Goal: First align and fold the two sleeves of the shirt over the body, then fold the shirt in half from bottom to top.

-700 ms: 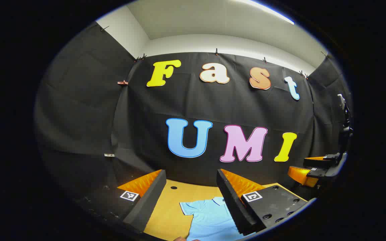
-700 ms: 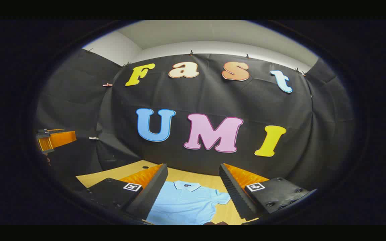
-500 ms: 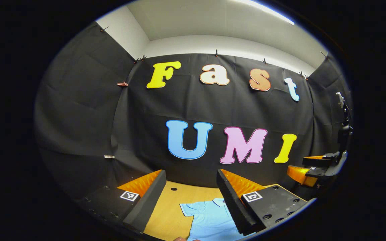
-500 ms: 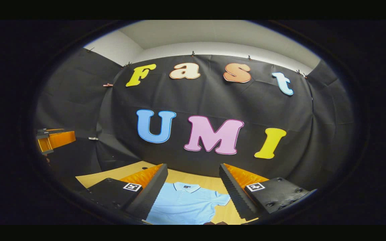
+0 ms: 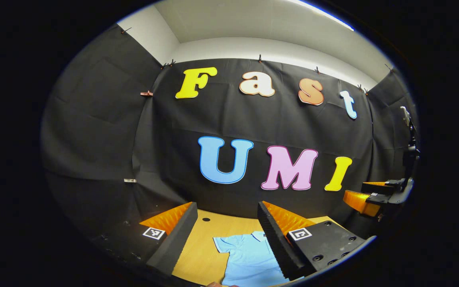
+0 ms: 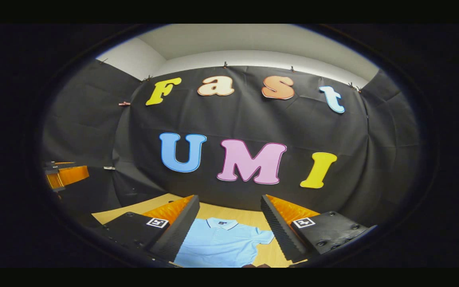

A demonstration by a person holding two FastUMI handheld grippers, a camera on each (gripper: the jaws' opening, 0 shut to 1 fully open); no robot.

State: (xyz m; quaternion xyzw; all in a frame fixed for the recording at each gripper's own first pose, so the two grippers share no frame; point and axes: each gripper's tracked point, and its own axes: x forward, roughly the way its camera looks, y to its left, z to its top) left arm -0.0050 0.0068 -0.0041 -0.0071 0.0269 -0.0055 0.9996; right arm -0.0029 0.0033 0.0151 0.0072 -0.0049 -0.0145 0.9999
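Both of my grippers are up in the air, well above the tabletop, fingers spread wide with nothing between them. The shirt is lying flat down there, light blue, collar pointing toward the back wall.

Going left to right in the left gripper view: my left gripper has its left finger over bare wood, then the shirt's one short sleeve sticks out into the gap between the fingers, and the right finger covers part of the body of the shirt. Far off at the right edge I can see my right gripper, also held up high.

In the right gripper view, my left gripper peeks in at the far left edge. My right gripper frames the shirt in the gap: collar roughly centered, the other sleeve reaching toward the right finger.
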